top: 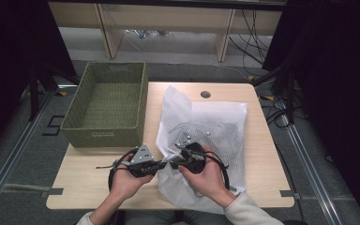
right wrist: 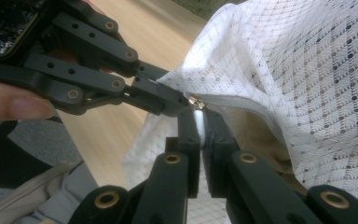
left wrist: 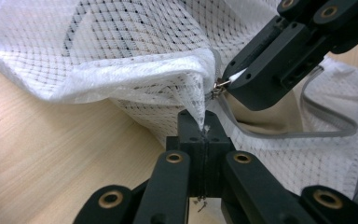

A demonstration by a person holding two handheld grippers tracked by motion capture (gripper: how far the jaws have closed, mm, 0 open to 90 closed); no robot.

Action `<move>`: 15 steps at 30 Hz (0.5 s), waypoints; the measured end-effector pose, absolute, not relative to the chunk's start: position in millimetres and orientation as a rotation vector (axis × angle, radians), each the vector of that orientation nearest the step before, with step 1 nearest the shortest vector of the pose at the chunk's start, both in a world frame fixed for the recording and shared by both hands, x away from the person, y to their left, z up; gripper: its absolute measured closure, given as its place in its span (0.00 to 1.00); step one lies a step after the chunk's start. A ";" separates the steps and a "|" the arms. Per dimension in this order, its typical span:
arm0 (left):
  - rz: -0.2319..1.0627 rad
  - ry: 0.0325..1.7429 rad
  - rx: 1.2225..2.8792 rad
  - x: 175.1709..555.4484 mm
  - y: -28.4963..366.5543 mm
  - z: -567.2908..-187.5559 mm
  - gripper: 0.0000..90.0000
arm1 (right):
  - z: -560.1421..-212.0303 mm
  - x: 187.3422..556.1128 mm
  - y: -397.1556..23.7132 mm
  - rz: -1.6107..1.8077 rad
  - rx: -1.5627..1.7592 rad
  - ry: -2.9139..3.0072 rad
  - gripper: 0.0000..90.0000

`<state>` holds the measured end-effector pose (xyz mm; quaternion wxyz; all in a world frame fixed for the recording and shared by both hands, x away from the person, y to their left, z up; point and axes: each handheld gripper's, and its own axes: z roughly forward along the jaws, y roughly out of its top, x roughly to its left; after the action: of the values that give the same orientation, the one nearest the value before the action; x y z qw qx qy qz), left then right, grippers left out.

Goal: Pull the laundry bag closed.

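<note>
On wooden table [top: 89, 180], white mesh bag [top: 215, 126]

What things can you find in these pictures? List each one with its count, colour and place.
mesh laundry bag: one, white, on the table's right half
zipper pull: one, silvery, at the bag's near corner
woven basket: one, olive green, table's far left corner
table: one, light wood
left tongs: black, shut on the bag's corner
right tongs: black, shut on white fabric beside the zipper pull
hands: two, holding the tongs
</note>
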<state>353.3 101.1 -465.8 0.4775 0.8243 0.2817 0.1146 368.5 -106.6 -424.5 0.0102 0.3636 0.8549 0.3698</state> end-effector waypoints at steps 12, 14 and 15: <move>0.283 0.764 1.961 347.7 115.7 -466.0 0.99 | -422.8 364.7 -113.5 1.099 1.233 2.665 0.98; 0.298 0.799 1.940 347.1 118.2 -466.3 0.99 | -423.7 364.8 -116.3 1.089 1.247 2.663 0.98; 0.294 0.798 1.937 347.2 119.7 -466.5 0.99 | -424.3 364.4 -117.4 1.079 1.252 2.662 0.98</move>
<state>347.2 119.7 -466.5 0.4910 0.7977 0.3287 0.1211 364.4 -117.4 -424.3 0.0041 0.3995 0.8496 0.3443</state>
